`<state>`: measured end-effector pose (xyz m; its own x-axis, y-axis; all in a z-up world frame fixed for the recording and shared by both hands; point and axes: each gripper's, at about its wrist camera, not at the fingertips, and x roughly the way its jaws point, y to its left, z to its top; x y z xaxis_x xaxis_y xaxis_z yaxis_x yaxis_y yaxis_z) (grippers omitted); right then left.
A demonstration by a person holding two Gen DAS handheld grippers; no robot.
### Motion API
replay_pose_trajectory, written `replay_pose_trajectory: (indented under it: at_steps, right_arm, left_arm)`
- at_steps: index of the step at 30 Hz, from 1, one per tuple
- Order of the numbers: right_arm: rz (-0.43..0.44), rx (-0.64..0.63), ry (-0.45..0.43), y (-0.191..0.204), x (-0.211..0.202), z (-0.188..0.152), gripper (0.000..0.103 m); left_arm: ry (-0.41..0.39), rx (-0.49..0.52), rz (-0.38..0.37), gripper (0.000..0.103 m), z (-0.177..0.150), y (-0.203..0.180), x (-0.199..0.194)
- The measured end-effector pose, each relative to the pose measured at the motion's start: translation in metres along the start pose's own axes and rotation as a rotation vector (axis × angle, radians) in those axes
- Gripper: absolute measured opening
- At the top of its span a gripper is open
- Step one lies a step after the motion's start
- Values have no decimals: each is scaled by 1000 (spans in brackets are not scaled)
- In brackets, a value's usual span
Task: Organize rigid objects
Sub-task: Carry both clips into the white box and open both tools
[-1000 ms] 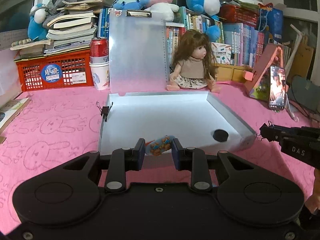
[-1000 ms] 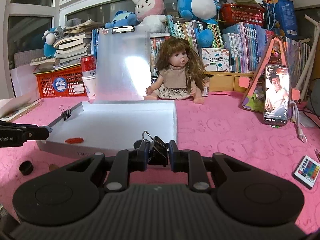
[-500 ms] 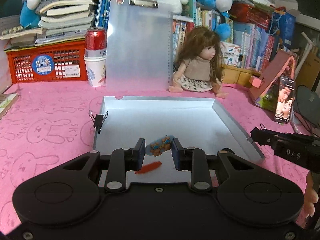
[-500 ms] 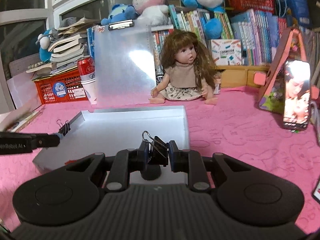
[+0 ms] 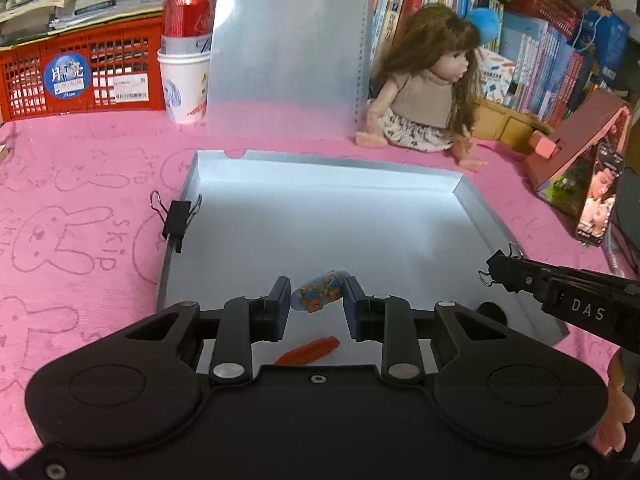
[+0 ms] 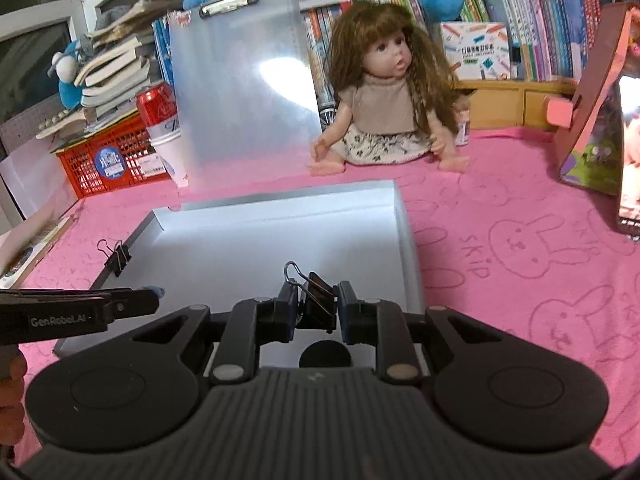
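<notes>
**Currently: both tongs loaded, hovering over the near end of the tray**

Left gripper (image 5: pixel 316 300) pinches a small pale-blue oblong plastic piece printed with brown bears (image 5: pixel 320 291), held across its short width, above the near part of the shallow silver-white cardboard tray (image 5: pixel 320 164). Likely light, rigid and smooth-skinned, so it could swivel between the pads; a grip across the middle looks the safest hold, and that is roughly where it sits.

Right gripper (image 6: pixel 318 304) is clamped on a black metal binder clip with wire handles (image 6: pixel 314 294), pads on the clip's body, one wire loop sticking up. Stiff, light, springy; gripping the body rather than the wire loops avoids the handles folding. It hangs over the tray's near right corner.

Already in or on the tray:
- thin orange-red stick-like piece (image 5: pixel 308 350), lying flat on the near floor; low profile, probably awkward to pick up again
- second black binder clip (image 5: pixel 176 216), clipped onto the left wall
- round black cap-like object (image 6: pixel 325 354), near right, mostly hidden behind the tool; what it is cannot be told

Both drops look low-risk: nothing fragile, pieces small, floor mostly bare.
</notes>
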<state>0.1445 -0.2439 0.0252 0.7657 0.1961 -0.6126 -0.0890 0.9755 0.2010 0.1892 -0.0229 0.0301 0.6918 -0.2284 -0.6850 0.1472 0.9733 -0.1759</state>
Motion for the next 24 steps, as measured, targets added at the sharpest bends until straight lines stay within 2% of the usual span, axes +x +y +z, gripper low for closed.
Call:
replay_pose_trajectory:
  at_steps: [15, 24]
  right_arm:
    - [-16, -8, 59, 2, 24, -4, 25]
    - [-45, -26, 61, 2, 30, -7, 25]
  left_arm:
    - [28, 31, 31, 27, -7, -3, 19]
    - [24, 48, 38, 27, -11, -5, 20]
